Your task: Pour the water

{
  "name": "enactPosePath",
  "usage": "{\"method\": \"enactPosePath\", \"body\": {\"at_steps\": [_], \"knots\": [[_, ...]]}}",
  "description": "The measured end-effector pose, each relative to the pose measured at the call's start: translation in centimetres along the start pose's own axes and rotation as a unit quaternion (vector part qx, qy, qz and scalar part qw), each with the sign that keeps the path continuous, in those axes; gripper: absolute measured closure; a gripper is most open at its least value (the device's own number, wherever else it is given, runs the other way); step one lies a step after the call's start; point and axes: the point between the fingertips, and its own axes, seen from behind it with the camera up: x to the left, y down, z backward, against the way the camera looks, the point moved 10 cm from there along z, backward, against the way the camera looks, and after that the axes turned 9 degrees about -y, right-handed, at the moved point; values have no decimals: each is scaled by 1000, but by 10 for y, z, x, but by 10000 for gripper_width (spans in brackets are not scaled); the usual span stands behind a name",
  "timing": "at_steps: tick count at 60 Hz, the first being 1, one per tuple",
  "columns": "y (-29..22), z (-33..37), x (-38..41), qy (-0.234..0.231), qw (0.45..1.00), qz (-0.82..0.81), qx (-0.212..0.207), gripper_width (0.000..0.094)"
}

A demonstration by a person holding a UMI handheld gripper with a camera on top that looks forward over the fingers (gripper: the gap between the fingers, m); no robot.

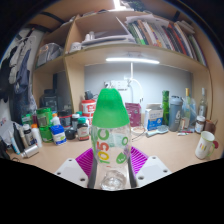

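So the bottle [110, 135] sits dead centre of the frame, clear plastic with a green cap and some green and pink lettering, standing upright between the two pads of the tool [110, 172]. The pads look pressed against its lower sides, so I'd call it closed on the bottle, though I can't see whether the base is resting on the tabletop [170, 150] or already lifted.

For the pour, my take: keep the grip firm low on the body, since thin clear plastic probably flexes and can slip. That green cap looks like it's still on, which would need sorting first.

There's a white mug [205, 146] at the right edge of the frame, maybe the target. Tilt slowly, and watch the clutter of bottles and jars at the left and back.
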Motion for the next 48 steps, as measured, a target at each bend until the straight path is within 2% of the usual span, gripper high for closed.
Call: {"method": "enactPosePath", "body": {"at_steps": [6,15,21,28,35,40,48], "knots": [[0,1,0,-9,1000,0,11,527],[-11,6,-9,-23,999,-21,33,569],[-54,20,-28,-42,997,-72,11,568],[-118,39,-80,-62,970,-231,-34,569],[-149,60,-150,-65,905,-415,-68,572],[-140,62,-198,-66,844,-526,-74,570],[-120,62,-240,-84,691,-713,-86,569]]}}
